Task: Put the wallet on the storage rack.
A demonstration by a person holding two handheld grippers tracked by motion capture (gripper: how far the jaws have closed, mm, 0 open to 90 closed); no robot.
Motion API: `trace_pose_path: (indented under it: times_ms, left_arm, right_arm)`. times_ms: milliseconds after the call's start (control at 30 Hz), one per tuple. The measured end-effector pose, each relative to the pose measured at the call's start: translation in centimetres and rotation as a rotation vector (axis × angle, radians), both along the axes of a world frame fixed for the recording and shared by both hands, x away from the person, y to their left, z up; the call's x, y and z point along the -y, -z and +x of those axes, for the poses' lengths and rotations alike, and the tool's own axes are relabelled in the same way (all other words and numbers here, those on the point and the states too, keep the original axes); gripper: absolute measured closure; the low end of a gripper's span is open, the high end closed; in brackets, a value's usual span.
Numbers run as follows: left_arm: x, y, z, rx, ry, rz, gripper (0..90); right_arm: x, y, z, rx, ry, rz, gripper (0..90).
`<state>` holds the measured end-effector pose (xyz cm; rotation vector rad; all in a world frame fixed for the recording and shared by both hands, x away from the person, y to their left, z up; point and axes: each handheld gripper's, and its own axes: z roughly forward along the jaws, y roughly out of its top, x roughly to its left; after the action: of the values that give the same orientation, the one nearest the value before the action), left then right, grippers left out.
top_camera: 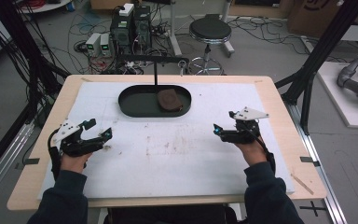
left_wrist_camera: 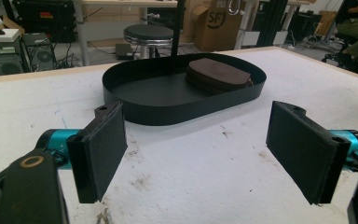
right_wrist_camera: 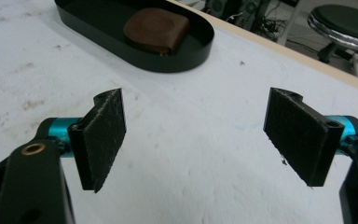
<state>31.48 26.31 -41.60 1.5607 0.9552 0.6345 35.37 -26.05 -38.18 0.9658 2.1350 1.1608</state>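
Two hand-held grippers are held spread and empty over a white table mat, both facing a black oval tray.

From above, the left gripper (top_camera: 100,129) and right gripper (top_camera: 223,128) are seen well apart. The brown pouch (right_wrist_camera: 156,29) lies in the tray (top_camera: 133,109), at its right end. A thin post rising from the tray is seen in the left gripper view.

tray (top_camera: 135,105): you see plain black.
pouch (top_camera: 169,99): your brown one, unpatterned.
table cover (top_camera: 191,154): white, with brownish smudges.
left gripper (top_camera: 101,129): your black jaws, teal joints.
right gripper (top_camera: 223,126): black, teal joints too.
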Motion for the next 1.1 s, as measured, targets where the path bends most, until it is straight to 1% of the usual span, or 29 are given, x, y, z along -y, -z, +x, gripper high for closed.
trace_pose_path:
  times_ms: [33, 200, 233, 333, 433, 500, 567, 700, 833, 900, 1100]
  left_arm:
    - [0.0, 0.0, 0.0, -0.001, -0.001, 0.003, 20.1]
    - [0.2, 0.1, 0.1, -0.01, -0.002, 0.011, 20.1]
    - [0.3, 0.1, 0.1, -0.014, 0.0, 0.021, 20.1]
    - [0.4, 0.2, 0.2, -0.014, 0.01, 0.026, 20.1]
    - [0.4, 0.2, 0.2, -0.015, 0.016, 0.034, 20.1]
    - [0.4, 0.1, 0.1, -0.014, 0.016, 0.033, 20.1]
    - [0.4, 0.1, 0.1, -0.009, 0.015, 0.032, 20.1]
    - [0.3, 0.1, 0.0, -0.009, 0.018, 0.036, 20.1]
    - [0.3, 0.1, -0.1, -0.006, 0.018, 0.041, 20.1]
    - [0.4, 0.1, -0.1, -0.006, 0.014, 0.037, 20.1]
    - [0.1, 0.3, 0.0, -0.014, 0.001, 0.039, 20.1]
  right_arm:
    - [0.4, 0.2, -0.4, -0.001, 0.014, 0.005, 21.2]
    - [1.9, 1.0, -1.6, 0.011, 0.045, 0.015, 21.2]
    - [2.1, 1.0, -1.8, 0.012, 0.052, 0.017, 21.2]
    - [2.7, 1.2, -1.9, 0.023, 0.069, 0.034, 21.2]
    - [3.2, 1.5, -1.9, 0.021, 0.08, 0.027, 21.2]
    - [3.3, 1.8, -2.0, 0.015, 0.082, 0.018, 21.3]
    - [3.5, 1.9, -2.0, 0.022, 0.076, 0.005, 21.2]
    - [3.5, 2.1, -1.9, 0.029, 0.078, -0.002, 21.2]
    - [3.5, 2.1, -1.9, 0.028, 0.076, -0.003, 21.2]
    - [3.5, 2.1, -1.9, 0.028, 0.076, -0.002, 21.3]
    - [3.6, 2.2, -1.8, 0.026, 0.081, -0.003, 21.3]
